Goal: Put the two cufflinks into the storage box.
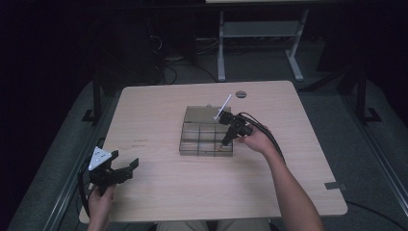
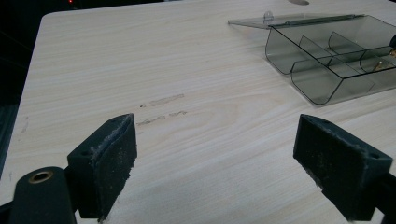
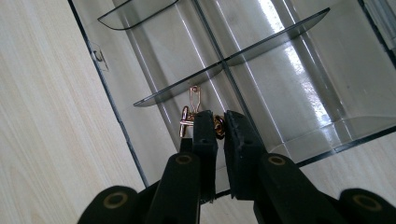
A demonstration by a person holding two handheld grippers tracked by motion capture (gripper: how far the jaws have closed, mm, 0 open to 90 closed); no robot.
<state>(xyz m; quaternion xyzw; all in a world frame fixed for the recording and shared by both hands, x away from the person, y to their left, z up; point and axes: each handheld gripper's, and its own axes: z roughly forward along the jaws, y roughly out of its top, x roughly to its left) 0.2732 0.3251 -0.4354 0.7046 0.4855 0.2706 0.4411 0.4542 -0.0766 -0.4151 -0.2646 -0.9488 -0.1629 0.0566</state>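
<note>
My right gripper [image 3: 216, 125] is dipped into a near compartment of the clear divided box [image 1: 192, 115], jaws almost closed on small gold clips [image 3: 187, 120] with thin wire loops. The box sits lid-open mid-table [image 1: 159, 187], a dim room beyond. My left gripper [image 2: 215, 163] hovers wide open and empty above the near-left tabletop.

Overhead view; two close gripper views.

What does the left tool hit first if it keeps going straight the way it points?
Probably nothing near: bare light wooden table lies ahead of the open left tool. The clear smoky plastic compartment box sits off to the right, likely missed.
</note>
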